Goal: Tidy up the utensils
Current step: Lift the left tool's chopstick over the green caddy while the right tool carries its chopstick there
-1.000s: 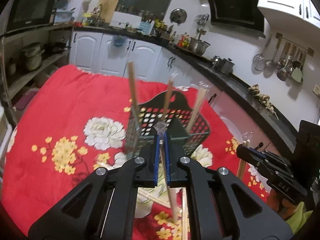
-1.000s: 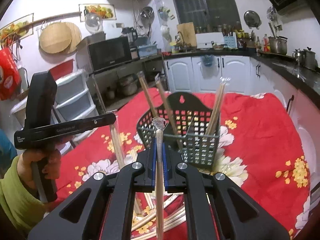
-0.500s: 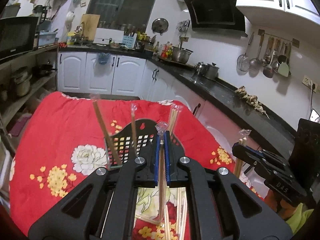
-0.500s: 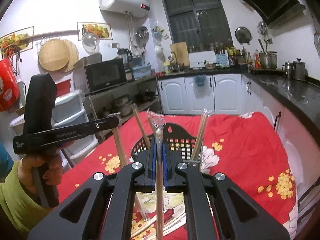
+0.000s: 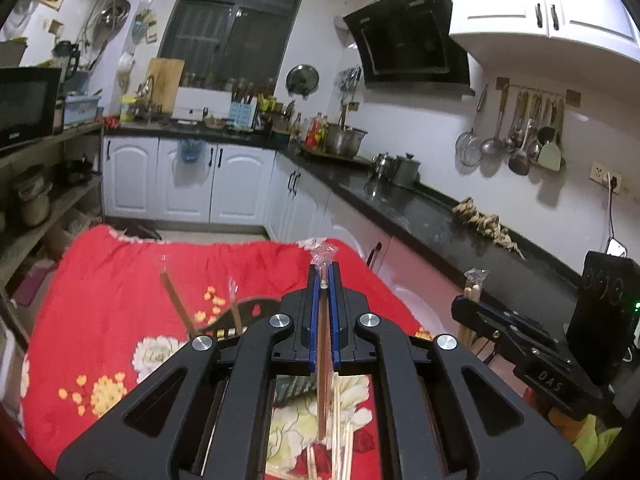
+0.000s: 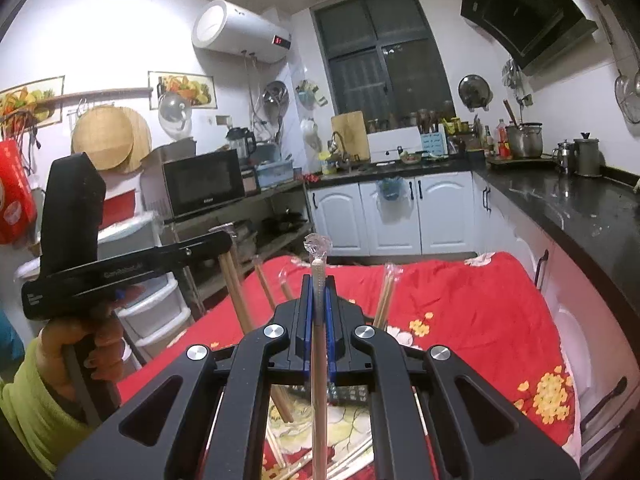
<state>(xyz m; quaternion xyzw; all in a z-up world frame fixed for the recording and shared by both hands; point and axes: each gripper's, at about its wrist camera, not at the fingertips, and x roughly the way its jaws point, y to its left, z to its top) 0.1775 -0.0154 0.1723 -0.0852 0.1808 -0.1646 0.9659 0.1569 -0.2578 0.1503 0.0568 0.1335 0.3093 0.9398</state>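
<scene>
My left gripper (image 5: 324, 276) is shut on a brown wrapped pair of chopsticks (image 5: 322, 368), held upright above the table. My right gripper (image 6: 319, 284) is shut on a pale wrapped pair of chopsticks (image 6: 320, 360), also upright. The black mesh utensil basket (image 5: 256, 312) is mostly hidden behind the left gripper; wrapped chopsticks (image 5: 176, 304) stand in it. In the right wrist view only the basket's bottom edge (image 6: 348, 392) shows, with chopsticks (image 6: 384, 300) rising from it. Loose chopsticks (image 5: 340, 436) lie on the cloth below. The right gripper shows in the left wrist view (image 5: 472, 300).
The table has a red floral cloth (image 5: 112, 288). A black countertop (image 5: 420, 208) runs along the right with pots. White cabinets (image 6: 400, 216) stand behind. Shelves with a microwave (image 6: 204, 184) and plastic drawers (image 6: 156, 312) stand on the left.
Both grippers have risen and tilted up with their chopsticks held. The basket has dropped low in both views and is now mostly hidden behind the grippers.
</scene>
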